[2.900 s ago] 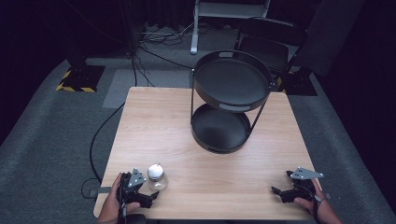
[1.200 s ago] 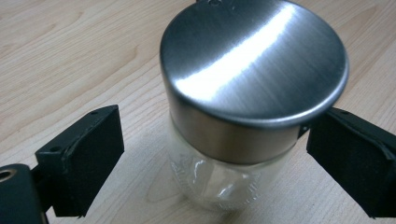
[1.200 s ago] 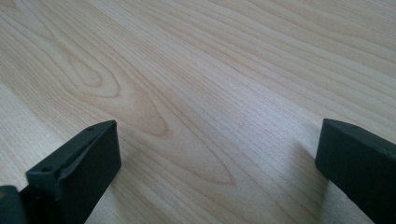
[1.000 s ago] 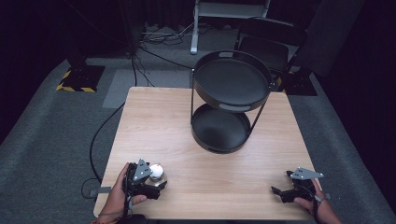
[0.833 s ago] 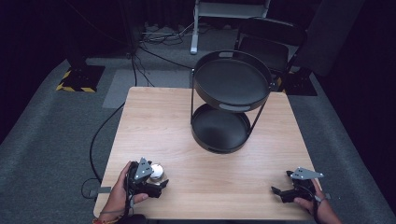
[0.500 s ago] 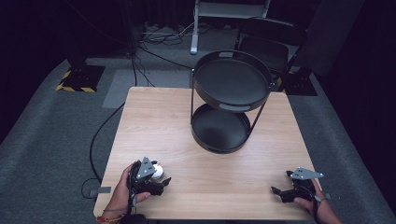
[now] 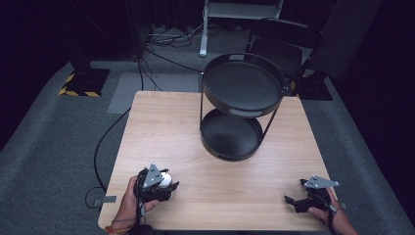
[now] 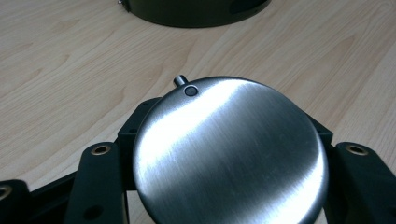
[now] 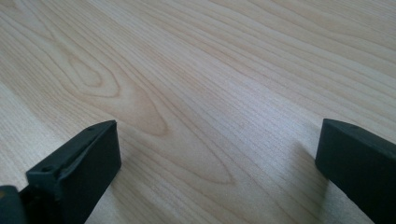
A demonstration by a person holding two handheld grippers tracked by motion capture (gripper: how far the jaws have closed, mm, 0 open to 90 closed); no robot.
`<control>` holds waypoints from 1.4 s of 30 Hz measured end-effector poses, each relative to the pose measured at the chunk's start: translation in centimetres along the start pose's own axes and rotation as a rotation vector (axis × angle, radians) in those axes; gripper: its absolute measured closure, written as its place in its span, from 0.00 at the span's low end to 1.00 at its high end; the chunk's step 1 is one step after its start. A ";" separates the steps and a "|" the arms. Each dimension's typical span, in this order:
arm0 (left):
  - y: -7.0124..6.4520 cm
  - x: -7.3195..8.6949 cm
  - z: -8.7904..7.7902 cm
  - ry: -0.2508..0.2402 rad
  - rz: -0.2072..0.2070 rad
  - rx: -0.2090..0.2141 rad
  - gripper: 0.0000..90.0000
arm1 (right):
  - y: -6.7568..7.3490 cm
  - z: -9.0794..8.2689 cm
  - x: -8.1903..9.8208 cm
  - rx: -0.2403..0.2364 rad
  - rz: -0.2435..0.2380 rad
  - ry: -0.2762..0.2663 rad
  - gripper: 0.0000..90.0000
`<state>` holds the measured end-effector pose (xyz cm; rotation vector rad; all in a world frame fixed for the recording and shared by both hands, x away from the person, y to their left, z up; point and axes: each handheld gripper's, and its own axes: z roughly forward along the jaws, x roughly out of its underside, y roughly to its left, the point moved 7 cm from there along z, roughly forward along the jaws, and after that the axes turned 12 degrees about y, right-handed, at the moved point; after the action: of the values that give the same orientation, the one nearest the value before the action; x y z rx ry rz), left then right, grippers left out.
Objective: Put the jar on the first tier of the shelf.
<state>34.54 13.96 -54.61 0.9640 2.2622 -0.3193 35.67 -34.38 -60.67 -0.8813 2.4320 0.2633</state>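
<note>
A small round jar [image 7: 166,177] with a brushed steel lid [image 8: 229,154] stands on the wooden table [image 7: 186,127] near its front left corner. My left gripper [image 7: 167,184] has just been closing and is now shut on it. The black fingers [image 8: 100,182] press against both sides under the lid. A small knob [image 8: 180,80] sticks out at the jar's far side. At the front right, my right gripper [image 7: 293,201] rests low over bare wood, and its jaws [image 9: 215,163] stand wide open with nothing between them.
A black two-tier round tray stand [image 7: 205,83] occupies the table's far middle, its lower tray [image 7: 230,156] resting on the wood. That tray's wall [image 8: 196,14] lies just beyond the jar. Cables and stands sit on the dark floor behind the table.
The left gripper has slid right and forward around the jar, and its jaws have closed on it. The right hand has stayed where it was.
</note>
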 end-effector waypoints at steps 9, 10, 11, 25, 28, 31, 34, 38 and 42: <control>-0.1 -0.3 0.1 0.006 -0.002 -0.006 0.43 | 0.0 0.0 0.0 0.000 0.000 0.000 0.00; -0.1 -0.3 0.1 0.009 0.000 -0.006 0.43 | 0.0 0.0 0.0 0.000 0.000 0.000 0.00; -0.2 -0.4 0.1 0.009 -0.002 -0.003 0.43 | 0.0 0.0 0.0 0.000 0.000 0.000 0.00; -1.2 -2.6 0.8 0.022 0.015 -0.002 0.43 | 0.0 0.0 0.0 0.000 0.000 0.000 0.00; -1.5 -3.3 1.2 0.026 0.027 0.003 0.43 | 0.0 0.0 0.0 0.000 0.000 0.000 0.00; -1.8 -3.9 1.6 0.028 0.031 0.011 0.43 | 0.0 0.0 0.0 0.000 0.000 0.000 0.00; -2.1 -4.5 1.9 0.029 0.039 0.011 0.43 | 0.0 0.0 0.0 0.000 0.000 0.000 0.00; -2.3 -5.3 2.5 0.038 0.046 0.015 0.43 | 0.0 0.0 0.0 0.000 0.000 0.000 0.00; -2.5 -6.0 3.0 0.044 0.058 0.028 0.43 | 0.0 0.0 0.0 0.000 0.000 0.000 0.00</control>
<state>37.27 7.51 -53.11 1.0584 2.2702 -0.3088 35.67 -34.38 -60.67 -0.8814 2.4318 0.2632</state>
